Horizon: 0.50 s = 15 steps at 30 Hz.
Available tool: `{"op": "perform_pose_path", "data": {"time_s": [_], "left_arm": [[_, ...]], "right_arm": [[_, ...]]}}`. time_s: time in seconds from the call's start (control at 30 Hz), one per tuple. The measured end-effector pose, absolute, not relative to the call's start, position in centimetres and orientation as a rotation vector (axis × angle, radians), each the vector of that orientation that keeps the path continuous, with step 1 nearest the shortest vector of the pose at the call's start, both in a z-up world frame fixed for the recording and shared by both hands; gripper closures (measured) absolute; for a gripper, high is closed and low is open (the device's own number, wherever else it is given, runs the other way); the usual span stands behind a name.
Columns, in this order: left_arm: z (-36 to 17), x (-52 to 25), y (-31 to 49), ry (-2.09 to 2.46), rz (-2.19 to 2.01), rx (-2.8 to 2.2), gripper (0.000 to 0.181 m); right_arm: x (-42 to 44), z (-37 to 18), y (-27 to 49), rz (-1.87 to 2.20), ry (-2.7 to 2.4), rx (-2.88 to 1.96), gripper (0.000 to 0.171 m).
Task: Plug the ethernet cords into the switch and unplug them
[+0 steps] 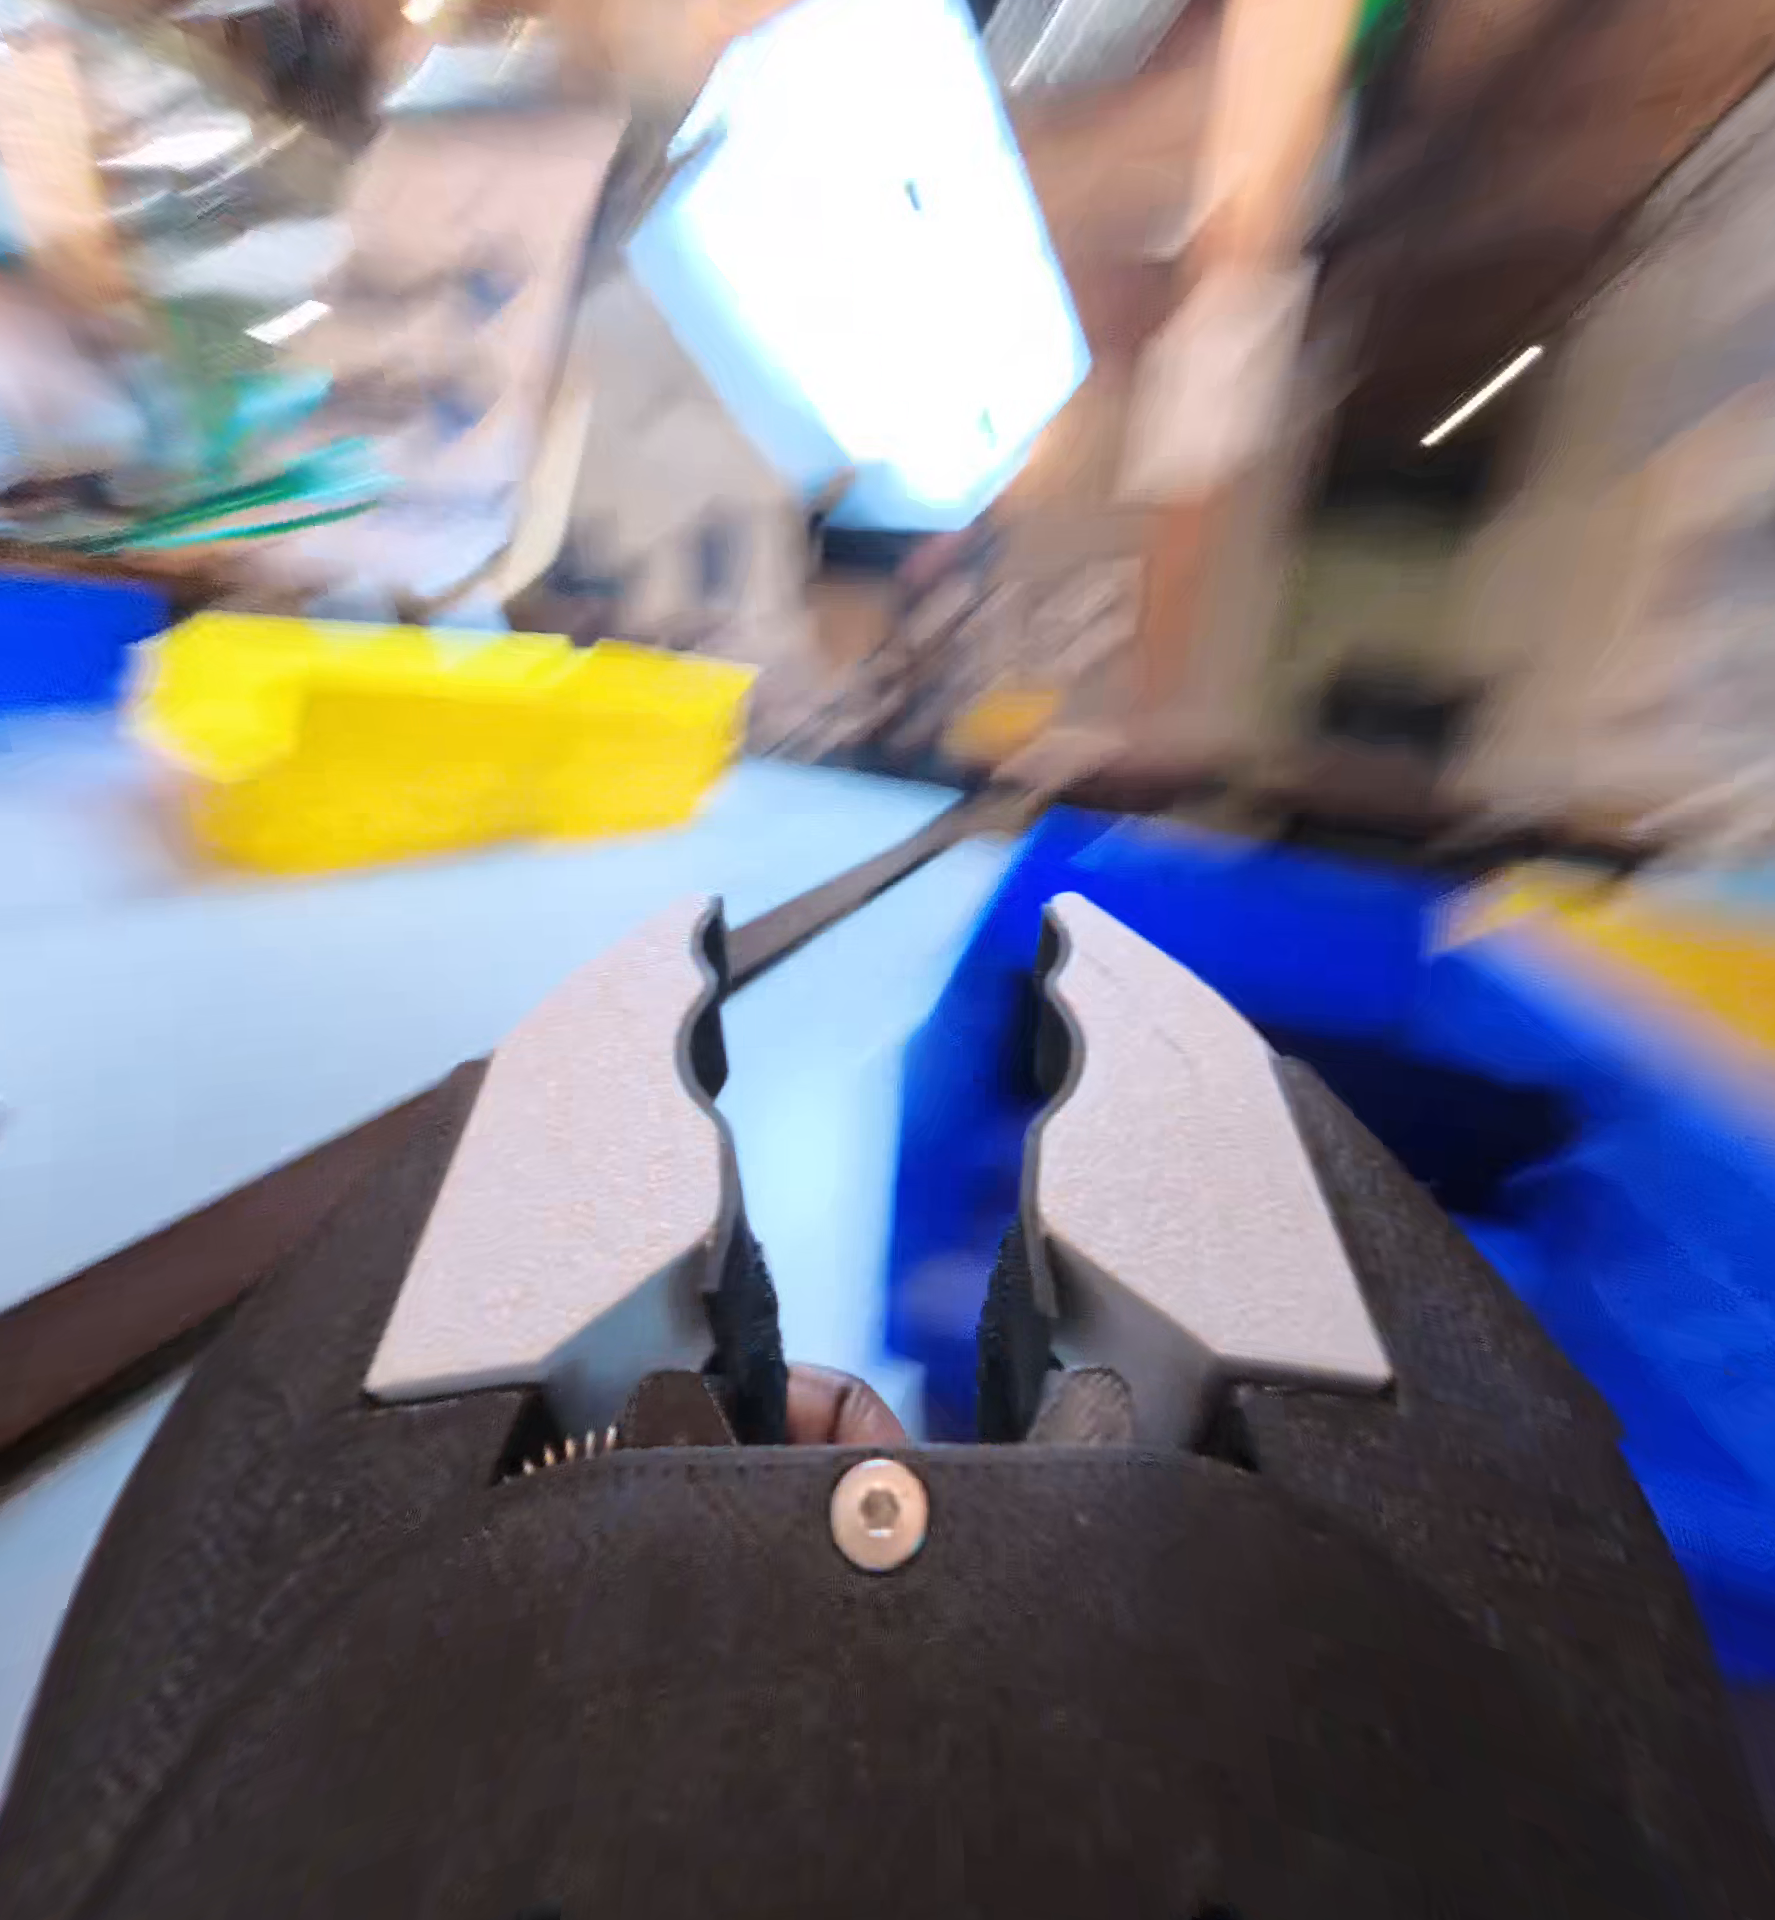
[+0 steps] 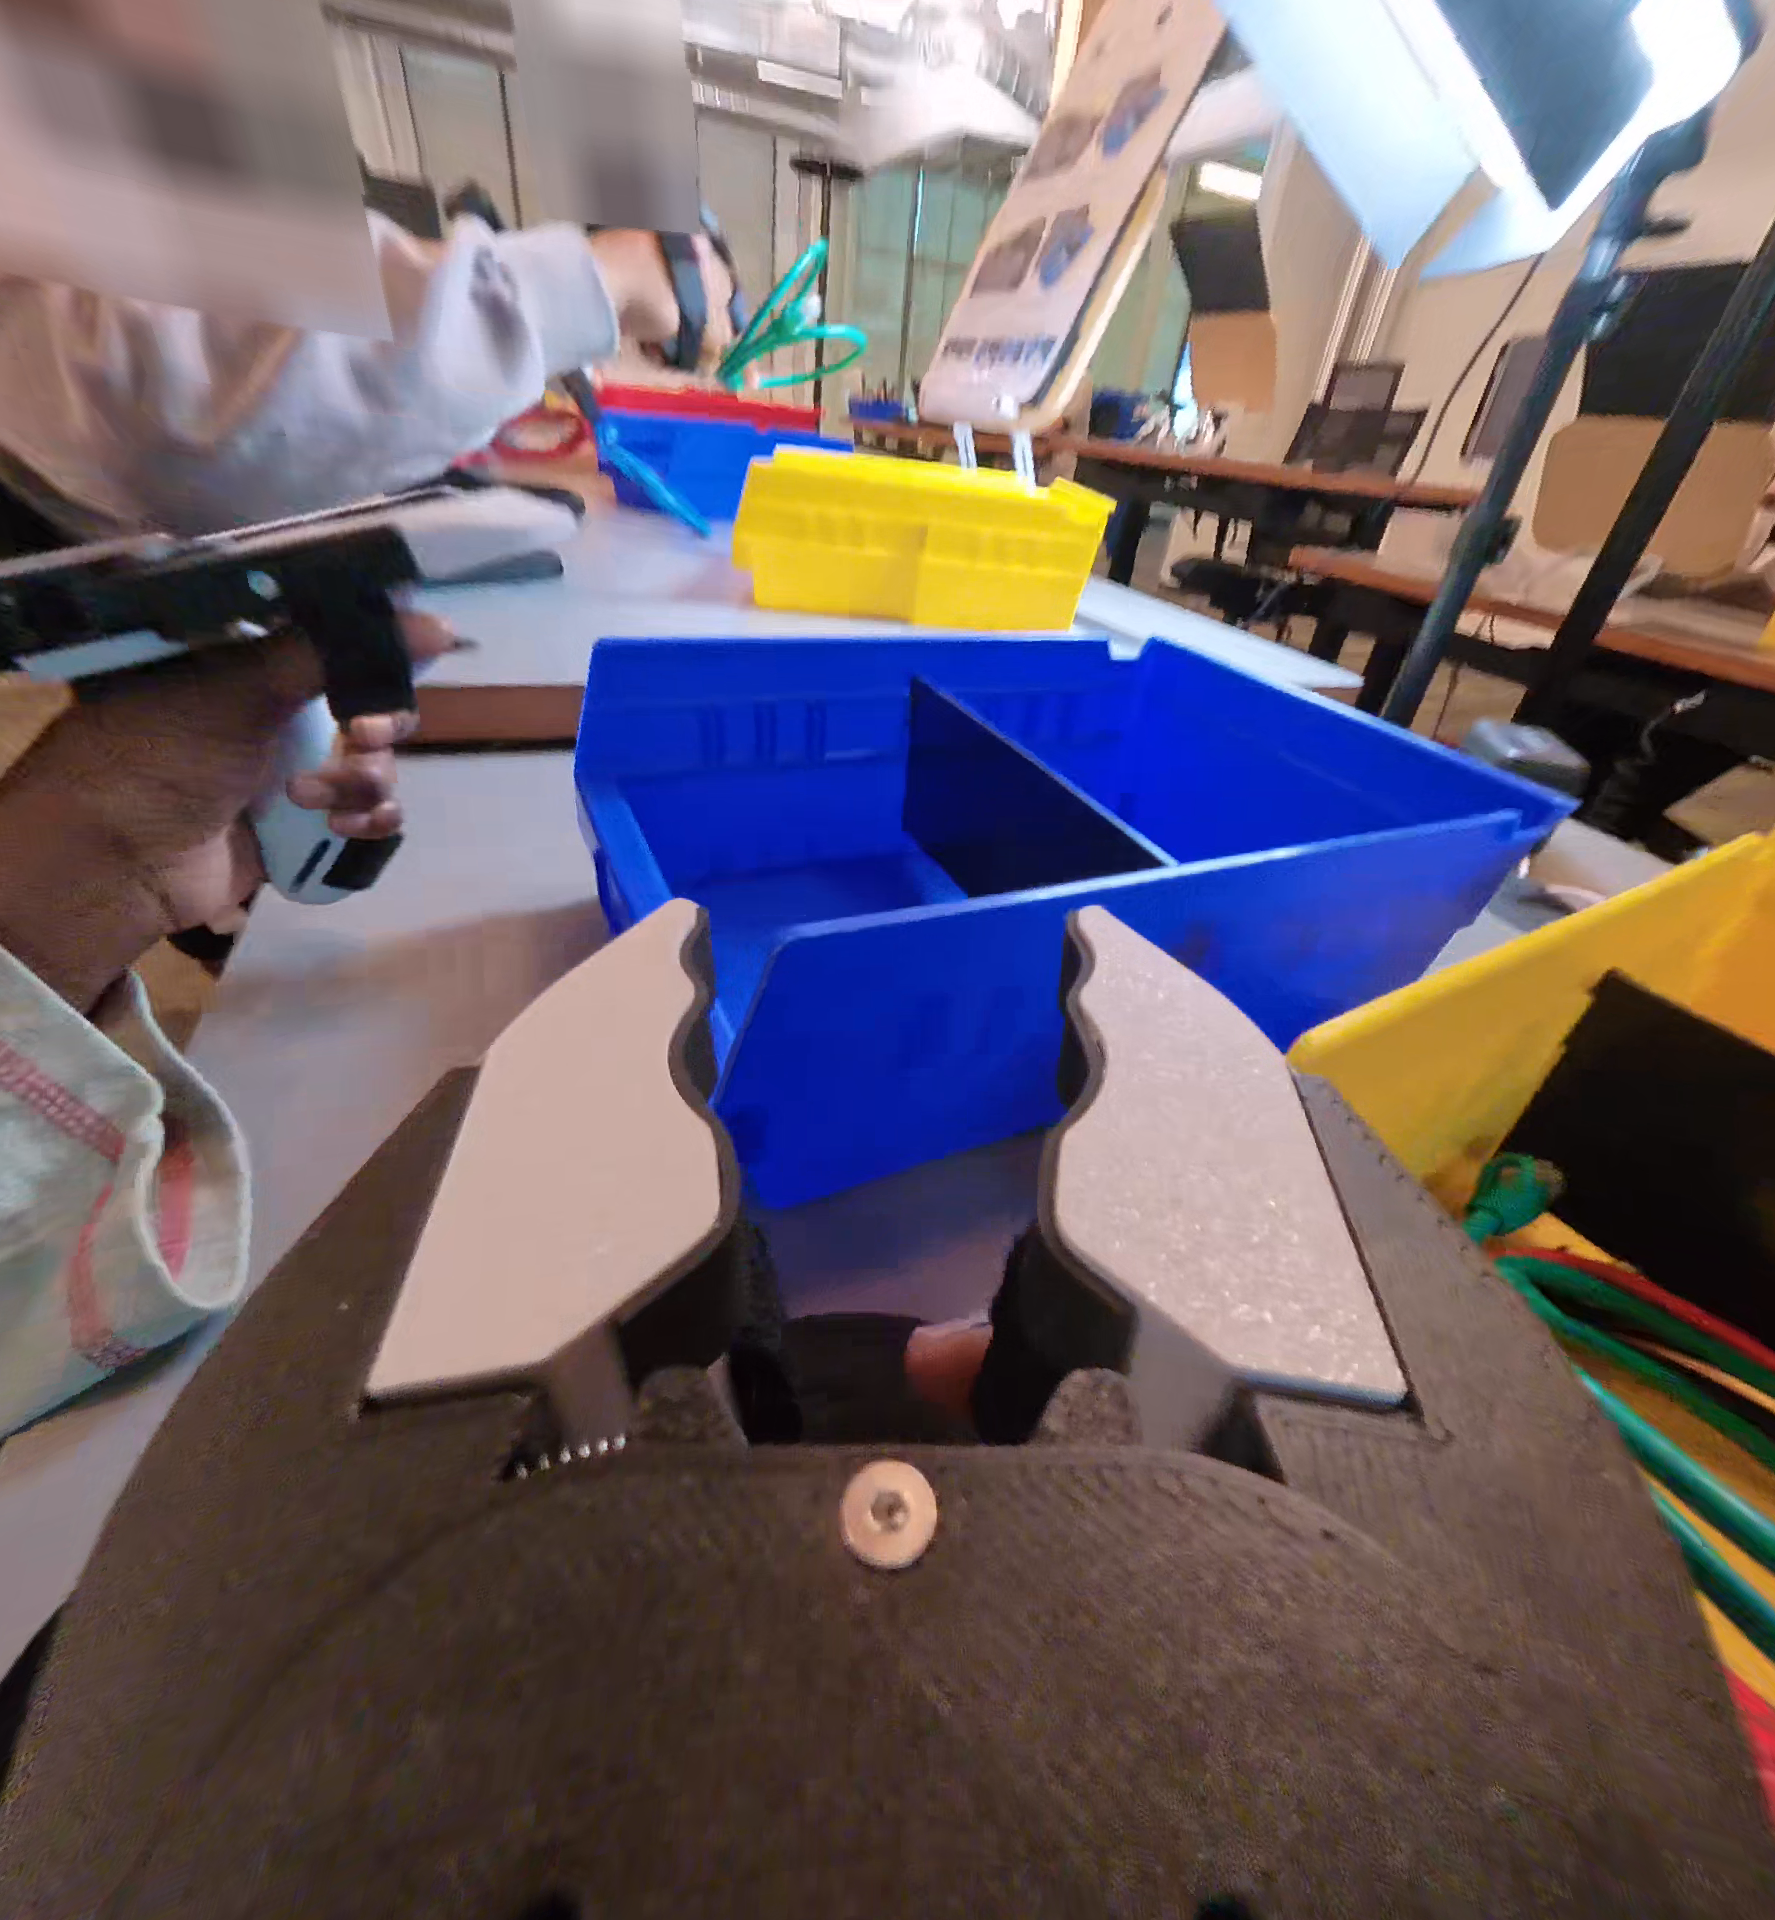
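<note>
Green and red ethernet cords (image 2: 1693, 1392) lie in a yellow bin (image 2: 1548, 966) at the right of the right wrist view, beside a flat black object (image 2: 1714, 1153); I cannot tell whether it is the switch. My right gripper (image 2: 885, 925) is open and empty, just before a blue bin (image 2: 1122, 935) and left of the cords. My left gripper (image 1: 885, 914) is open and empty above the grey table (image 1: 239, 987); its view is heavily motion-blurred. The left gripper's black body (image 2: 187, 603) shows at the far left of the right wrist view, held in a hand.
The blue bin has a dark divider (image 2: 1008, 800) and also shows in the left wrist view (image 1: 1485, 1039). A second yellow bin (image 2: 914, 540) (image 1: 426, 738) sits farther back. A person's grey sleeve (image 2: 343, 364) reaches over the far table. A light stand (image 2: 1641, 447) rises at right.
</note>
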<state>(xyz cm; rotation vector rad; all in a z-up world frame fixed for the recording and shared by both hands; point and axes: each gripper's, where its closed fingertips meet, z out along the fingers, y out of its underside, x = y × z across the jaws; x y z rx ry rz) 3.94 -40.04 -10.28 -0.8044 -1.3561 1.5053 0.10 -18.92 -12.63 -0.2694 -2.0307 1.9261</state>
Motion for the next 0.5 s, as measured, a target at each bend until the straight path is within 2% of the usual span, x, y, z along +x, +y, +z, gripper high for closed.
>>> {"op": "perform_pose_path", "data": {"time_s": [0.07, 0.13, 0.3, 0.4, 0.43, 0.47, 0.5], "left_arm": [[-13.8, 3.2, -42.1, -1.513, 1.470, -0.856, 0.118], [-14.8, 1.9, -40.9, -1.529, 1.285, -0.896, 0.110], [-16.2, -0.2, -38.0, -1.544, 1.138, -1.048, 0.120], [-16.6, 0.3, -37.4, -1.524, 1.153, -1.140, 0.165], [-16.8, 0.5, -37.1, -1.511, 1.130, -1.204, 0.171], [-16.8, 0.9, -37.2, -1.509, 1.125, -1.236, 0.173], [-16.6, 1.3, -37.6, -1.522, 1.126, -1.251, 0.172]], "right_arm": [[-0.1, -13.5, -19.4, 1.837, -2.076, -0.271, 0.108], [-0.4, -14.3, -19.8, 1.767, -2.116, -0.281, 0.110], [-0.5, -16.0, -20.6, 1.636, -2.213, -0.263, 0.111], [-1.2, -16.1, -20.1, 1.590, -2.178, -0.317, 0.110], [-1.6, -16.0, -19.8, 1.598, -2.171, -0.357, 0.110], [-1.8, -15.8, -19.6, 1.637, -2.170, -0.392, 0.118], [-1.8, -15.6, -19.5, 1.695, -2.182, -0.414, 0.134]]}}
